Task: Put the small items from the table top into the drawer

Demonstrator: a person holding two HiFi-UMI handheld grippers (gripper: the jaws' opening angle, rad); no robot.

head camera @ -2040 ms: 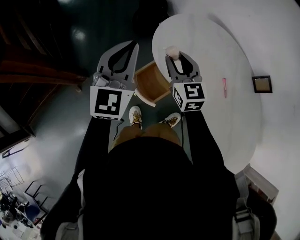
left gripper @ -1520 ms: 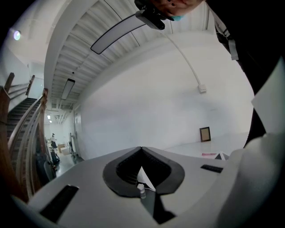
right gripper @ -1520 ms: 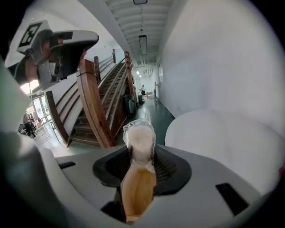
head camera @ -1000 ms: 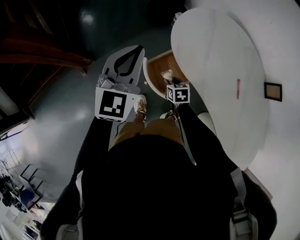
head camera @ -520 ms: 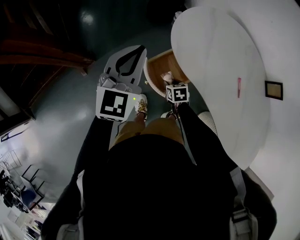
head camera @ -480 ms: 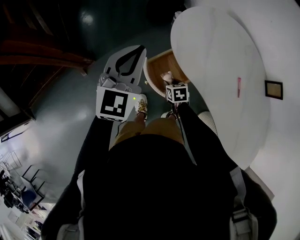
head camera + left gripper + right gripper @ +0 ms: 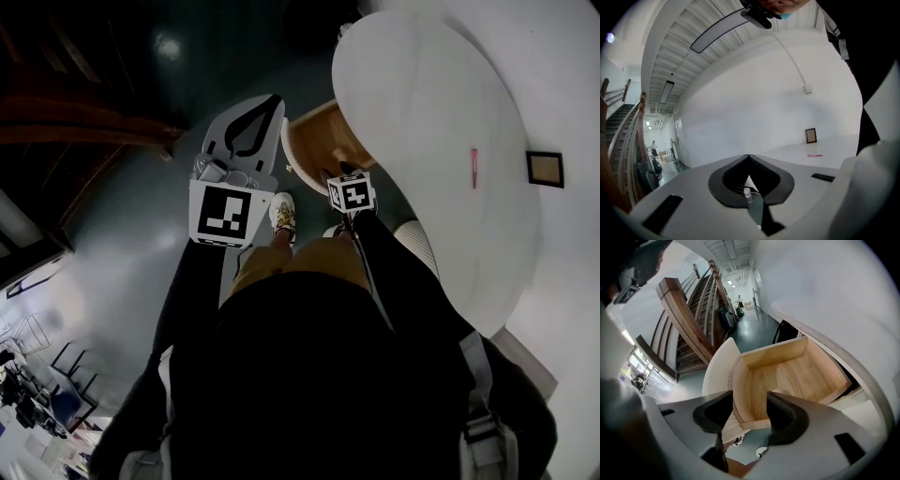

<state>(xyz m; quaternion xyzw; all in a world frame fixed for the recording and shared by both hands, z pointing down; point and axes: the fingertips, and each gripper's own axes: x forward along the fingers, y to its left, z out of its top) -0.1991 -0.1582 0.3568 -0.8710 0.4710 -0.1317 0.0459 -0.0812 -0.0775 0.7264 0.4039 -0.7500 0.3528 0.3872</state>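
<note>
R tongs [image 7: 750,399] just been opening, now wide, nothing betw. jaws, over open drawer [image 7: 787,376] at table [image 7: 422,84] left edge; no item visible inside. L tongs [image 7: 749,156] closed, empty. Pink pen [image 7: 473,167] left to do, near table's right edge.

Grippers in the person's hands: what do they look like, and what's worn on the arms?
The left gripper and the right gripper are light grey, each with two broad jaws lined in black padding and a white cube bearing black square markers. Long black sleeves cover both arms.
</note>
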